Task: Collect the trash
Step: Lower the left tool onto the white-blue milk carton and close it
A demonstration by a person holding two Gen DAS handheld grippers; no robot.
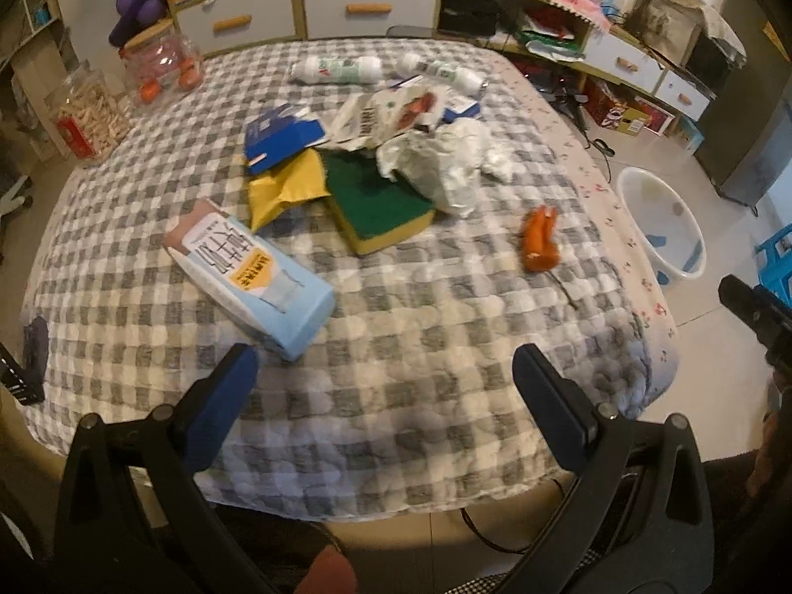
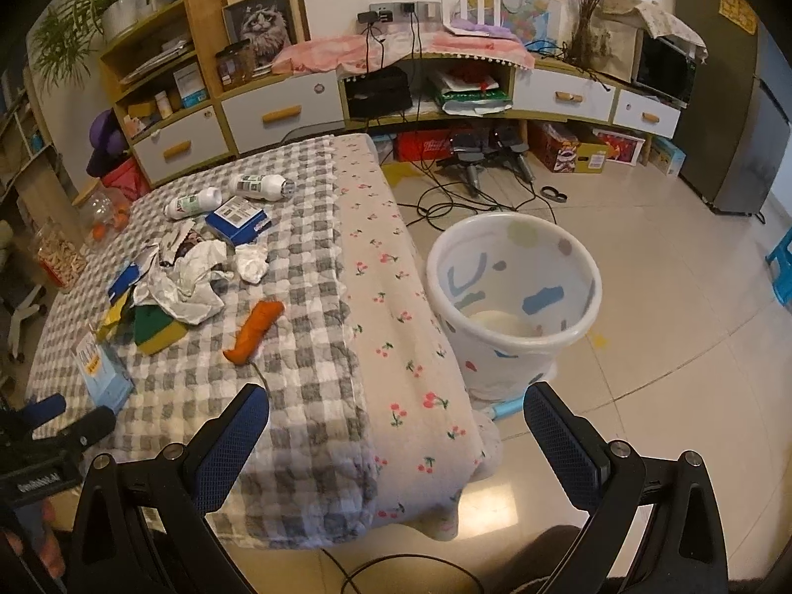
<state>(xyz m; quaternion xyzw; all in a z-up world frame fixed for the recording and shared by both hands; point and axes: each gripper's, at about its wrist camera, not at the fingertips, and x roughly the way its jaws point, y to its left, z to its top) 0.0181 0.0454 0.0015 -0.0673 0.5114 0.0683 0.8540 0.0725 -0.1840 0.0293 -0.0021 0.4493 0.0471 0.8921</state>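
Trash lies scattered on a checked tablecloth point(image 1: 396, 326): a light blue carton point(image 1: 257, 277), a green-and-yellow sponge point(image 1: 381, 203), crumpled white paper point(image 1: 440, 163), an orange wrapper point(image 1: 539, 237), a blue box point(image 1: 282, 136) and two white bottles point(image 1: 336, 69). My left gripper point(image 1: 386, 381) hangs open near the table's front edge, just short of the carton. My right gripper point(image 2: 396, 425) is open over the table's right corner, with nothing between its fingers. A white patterned bin point(image 2: 515, 297) stands on the floor right of the table, a pale item at its bottom.
Glass jars point(image 1: 94, 114) sit at the table's far left. Drawer cabinets point(image 2: 277, 114) and shelves line the back wall. Cables point(image 2: 470, 198) and boxes lie on the tiled floor behind the bin. A blue stool point(image 2: 782, 267) stands at the far right.
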